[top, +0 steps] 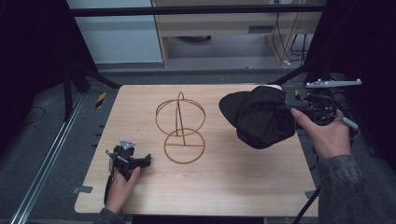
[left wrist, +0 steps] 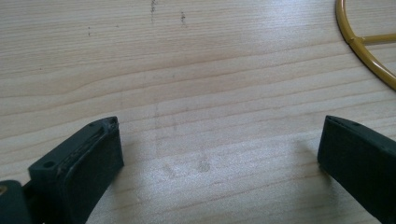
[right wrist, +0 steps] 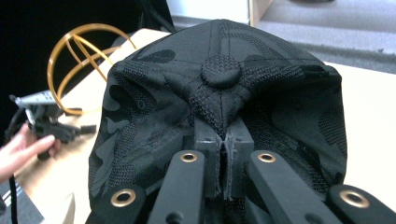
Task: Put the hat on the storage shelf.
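Your right gripper (right wrist: 223, 163) has its jaws pinched together on a fold of the cap (right wrist: 219, 107), just below the crown button (right wrist: 221, 72). In the high view the cap (top: 259, 116) hangs off that gripper (top: 299, 112) above the right side of the table (top: 233, 186), clear of the wood as far as I can tell, brim pointing left toward the stand (top: 180, 128). It's soft fabric: light, no stiffness in the crown, so it slumps and bunches around the pinch. The brim is likely the one stiff part. The grip looks secure enough for a carry, but a pinch near the top gives you little say over how the opening faces, so expect the cap to swing and sag. The weave looks grippy, so slip risk is low; fragility is no issue. If the aim is to seat it on the stand, the crown has to drop over the upper ring, and that thin gold wire frame looks light and tippy: a snagged brim could drag or topple it. Your left gripper (top: 128, 158) rests low on the table at front left, jaws spread wide with nothing between them; its own view shows bare wood between the fingers (left wrist: 88, 154) and the edge of the stand's base ring (left wrist: 364, 46) at upper right. It's near that base and free, so you could use it to steady the base ring or take the brim for a two-point hold. Go in slowly, opening down.
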Available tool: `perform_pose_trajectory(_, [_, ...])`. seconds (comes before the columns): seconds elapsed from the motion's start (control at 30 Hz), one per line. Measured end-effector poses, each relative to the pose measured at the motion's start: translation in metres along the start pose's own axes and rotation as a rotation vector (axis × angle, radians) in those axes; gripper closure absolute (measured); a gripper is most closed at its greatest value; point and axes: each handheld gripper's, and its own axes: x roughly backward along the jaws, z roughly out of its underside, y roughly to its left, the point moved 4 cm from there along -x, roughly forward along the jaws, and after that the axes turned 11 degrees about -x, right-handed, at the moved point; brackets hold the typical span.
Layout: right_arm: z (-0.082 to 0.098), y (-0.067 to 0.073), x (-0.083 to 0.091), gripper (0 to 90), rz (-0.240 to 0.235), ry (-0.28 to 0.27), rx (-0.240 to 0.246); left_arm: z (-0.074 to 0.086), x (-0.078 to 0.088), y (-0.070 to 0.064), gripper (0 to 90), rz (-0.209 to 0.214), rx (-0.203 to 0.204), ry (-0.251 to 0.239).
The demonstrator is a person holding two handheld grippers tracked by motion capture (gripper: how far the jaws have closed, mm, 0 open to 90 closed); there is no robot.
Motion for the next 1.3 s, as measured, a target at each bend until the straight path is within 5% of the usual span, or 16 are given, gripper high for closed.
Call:
perform_pose_trajectory(0.37, [-0.027, 0.026, -0.006, 87.1, -0.012, -0.061, 0.009, 0.0, 0.0, 0.0, 0.0, 0.002, -0.003, 0.001])
perform_pose_trajectory(0.8, [-0.063, 0.064, -0.044, 87.1, -0.06, -0.091, 0.006, 0.0, 0.0, -0.001, 0.0, 0.004, -0.006, 0.003])
perform_pose_trajectory(1.3, [-0.068, 0.115, -0.083, 87.1, -0.153, -0.059, 0.051, 0.0, 0.0, -0.001, 0.0, 0.004, -0.009, 0.004])
